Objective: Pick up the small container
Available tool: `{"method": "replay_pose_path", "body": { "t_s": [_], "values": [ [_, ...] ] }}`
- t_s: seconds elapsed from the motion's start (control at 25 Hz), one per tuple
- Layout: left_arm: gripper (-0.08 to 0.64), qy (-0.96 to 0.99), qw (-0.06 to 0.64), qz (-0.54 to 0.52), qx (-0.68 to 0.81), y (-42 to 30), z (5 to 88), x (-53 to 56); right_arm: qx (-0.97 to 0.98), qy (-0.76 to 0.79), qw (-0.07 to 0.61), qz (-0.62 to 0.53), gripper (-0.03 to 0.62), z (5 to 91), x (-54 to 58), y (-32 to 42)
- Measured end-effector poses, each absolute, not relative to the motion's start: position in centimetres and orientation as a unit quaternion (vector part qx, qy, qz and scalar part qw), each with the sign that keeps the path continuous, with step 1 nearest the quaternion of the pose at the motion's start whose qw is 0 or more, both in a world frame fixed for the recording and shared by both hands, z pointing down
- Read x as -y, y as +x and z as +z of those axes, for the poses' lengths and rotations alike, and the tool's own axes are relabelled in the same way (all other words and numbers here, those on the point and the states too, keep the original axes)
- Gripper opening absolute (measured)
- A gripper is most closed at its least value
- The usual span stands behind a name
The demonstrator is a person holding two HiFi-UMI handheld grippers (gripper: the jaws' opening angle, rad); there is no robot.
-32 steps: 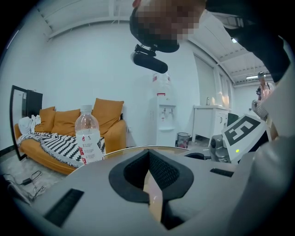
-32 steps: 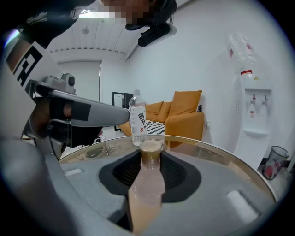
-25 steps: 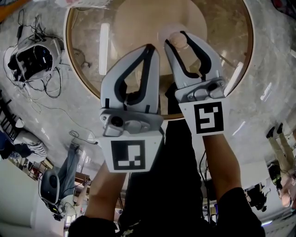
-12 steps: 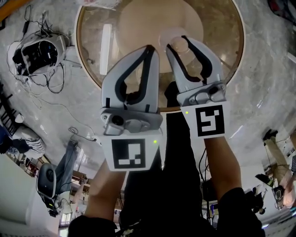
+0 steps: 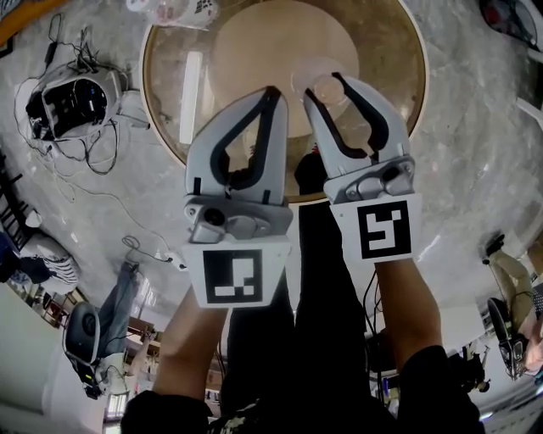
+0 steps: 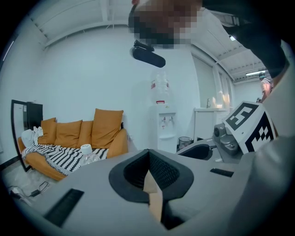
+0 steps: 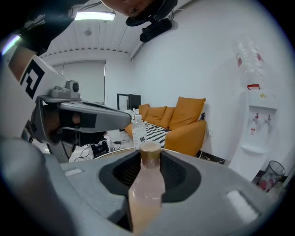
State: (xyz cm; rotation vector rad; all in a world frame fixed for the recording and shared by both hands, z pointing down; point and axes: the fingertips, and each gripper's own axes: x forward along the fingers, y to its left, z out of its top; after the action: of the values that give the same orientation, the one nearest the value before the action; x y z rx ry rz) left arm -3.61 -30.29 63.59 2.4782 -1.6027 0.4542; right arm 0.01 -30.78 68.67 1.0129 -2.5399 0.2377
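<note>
The small container [image 5: 327, 86] is a pale pink bottle with a tan cap. My right gripper [image 5: 325, 81] is shut on it and holds it above the round glass table [image 5: 170, 140]. In the right gripper view the container [image 7: 145, 184] stands upright between the black pads, with its cap [image 7: 150, 154] sticking out past them. My left gripper [image 5: 272, 91] hangs just left of it, fingertips together and nothing held. In the left gripper view its pads [image 6: 159, 173] meet at the tip, and the right gripper's marker cube [image 6: 249, 126] shows at the right.
A clear water bottle [image 5: 174, 10] stands at the table's far edge [image 7: 138, 131]. An open case with cables [image 5: 72, 97] lies on the marble floor at left. An orange sofa [image 7: 179, 120] and a water dispenser [image 7: 256, 124] stand by the wall.
Both grippers have risen together, and the table below looks smaller and farther away. The container stays in the right gripper's hold.
</note>
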Motion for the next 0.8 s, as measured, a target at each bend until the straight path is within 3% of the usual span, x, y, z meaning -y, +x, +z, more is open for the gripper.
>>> {"method": "replay_pose_path", "body": {
  "t_s": [0.8],
  "values": [
    [0.006, 0.840, 0.071, 0.146, 0.517, -1.9, 54.1, 29.2, 0.912, 0.367, 0.171, 0.074, 0.127, 56.3, 29.8, 1.4]
  ]
}}
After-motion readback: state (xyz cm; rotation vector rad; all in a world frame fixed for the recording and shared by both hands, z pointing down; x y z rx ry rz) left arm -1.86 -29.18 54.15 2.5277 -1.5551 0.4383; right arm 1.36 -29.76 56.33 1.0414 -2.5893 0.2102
